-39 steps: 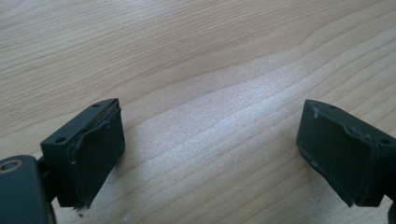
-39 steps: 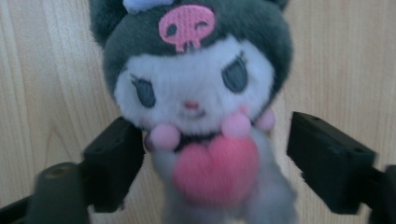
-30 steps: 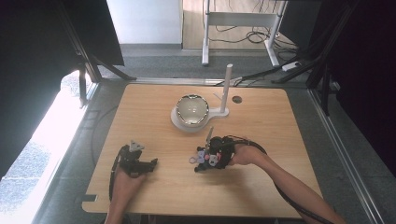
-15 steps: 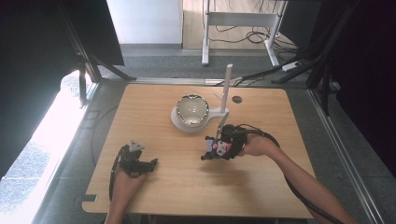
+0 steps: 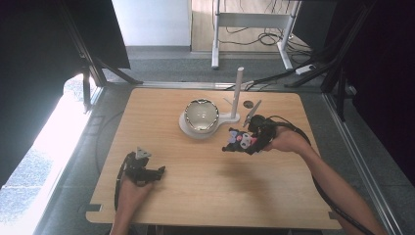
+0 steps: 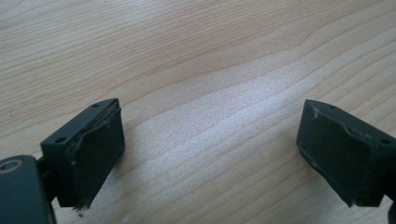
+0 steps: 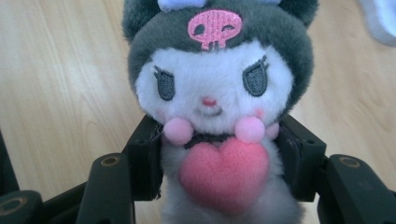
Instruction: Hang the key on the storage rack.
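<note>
Your right gripper (image 5: 234, 145) is clamped on a plush toy (image 7: 217, 121). In the right gripper view both jaws press into the toy's sides just below its head, with the pink heart (image 7: 224, 175) sitting between them. The toy has a grey hood with a pink skull patch, a white face and two pink pom-poms at the neck. It faces the camera, upright relative to the jaws.

In the high view you hold the toy above the table (image 5: 195, 196), right of centre, just beside the white stand (image 5: 230, 118). The stand carries a shiny bowl (image 5: 201, 114) on its round base and an upright post (image 5: 238, 90). The toy hangs clear of the stand and of the wood; a faint shadow lies under it on the tabletop.

Your left gripper (image 5: 157, 172) sits low at the near left part of the table, well apart from the toy. In the left gripper view its jaws stand wide apart with nothing between them, bare wood grain beneath. The pad (image 6: 95, 161) edges look worn and ragged.
</note>
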